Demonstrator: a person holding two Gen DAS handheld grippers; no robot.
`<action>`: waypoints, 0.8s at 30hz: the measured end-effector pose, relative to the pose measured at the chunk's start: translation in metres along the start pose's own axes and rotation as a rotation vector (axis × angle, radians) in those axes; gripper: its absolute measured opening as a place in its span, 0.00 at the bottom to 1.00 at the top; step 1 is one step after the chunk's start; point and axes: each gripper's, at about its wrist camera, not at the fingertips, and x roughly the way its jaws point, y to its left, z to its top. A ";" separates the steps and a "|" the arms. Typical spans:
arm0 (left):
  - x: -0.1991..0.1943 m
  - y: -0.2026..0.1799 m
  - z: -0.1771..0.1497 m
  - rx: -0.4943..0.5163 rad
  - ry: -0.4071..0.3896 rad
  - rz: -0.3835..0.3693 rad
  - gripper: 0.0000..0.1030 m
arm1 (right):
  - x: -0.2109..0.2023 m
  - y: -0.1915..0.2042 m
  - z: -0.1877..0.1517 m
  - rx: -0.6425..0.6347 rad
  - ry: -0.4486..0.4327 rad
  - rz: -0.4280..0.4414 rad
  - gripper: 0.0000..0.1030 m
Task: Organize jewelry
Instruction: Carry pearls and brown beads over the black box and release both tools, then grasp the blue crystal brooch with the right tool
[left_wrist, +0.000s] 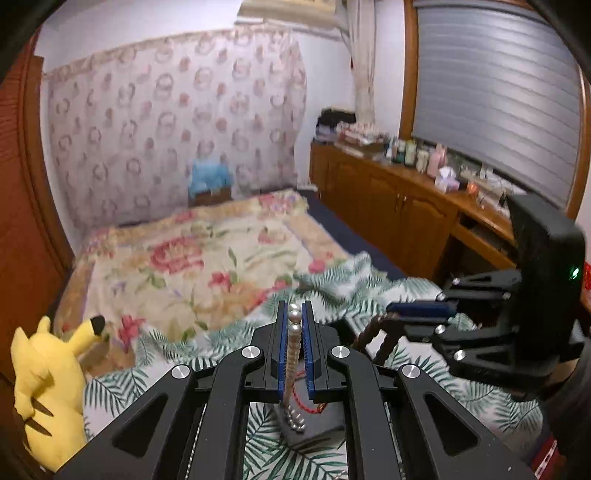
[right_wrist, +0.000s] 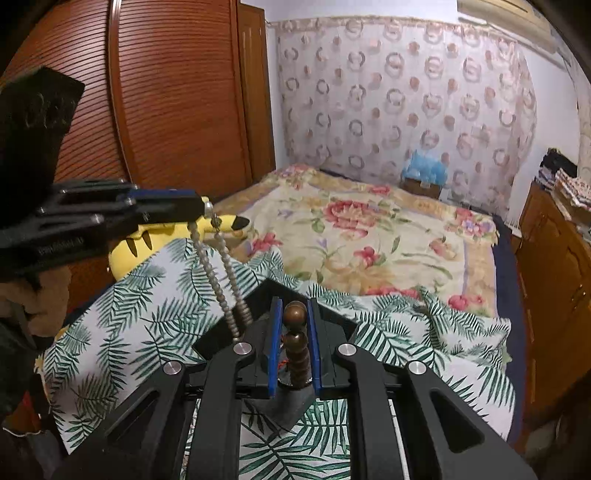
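Left tool (left_wrist: 294, 314) clamps pearl strand (left_wrist: 293, 354); right tool (right_wrist: 294, 314) clamps brown bead bracelet (right_wrist: 295, 339) (wood, perhaps).

Bedroom, floral bedspread (right_wrist: 369, 236) on the bed, patterned curtain (left_wrist: 177, 125) behind its head, louvred wooden wardrobe (right_wrist: 166, 103), cluttered wooden sideboard (left_wrist: 399, 199), shuttered window (left_wrist: 495, 96)

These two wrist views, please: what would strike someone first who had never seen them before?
Probably the jewelry held up in the air: the left gripper pinches a pearl strand that hangs down to a dark tray, while the right gripper clamps a brown bead strand. Next comes the palm-leaf cloth beneath them, and the yellow plush toy at the bed's left edge.
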 end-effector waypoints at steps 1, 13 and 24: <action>0.006 0.001 -0.004 -0.002 0.018 -0.001 0.06 | 0.005 -0.002 -0.002 0.005 0.010 0.003 0.15; 0.021 0.010 -0.061 -0.066 0.100 0.022 0.20 | 0.038 0.001 -0.026 0.027 0.077 0.029 0.15; -0.002 0.010 -0.101 -0.094 0.124 0.057 0.36 | 0.018 0.010 -0.032 0.022 0.040 0.022 0.15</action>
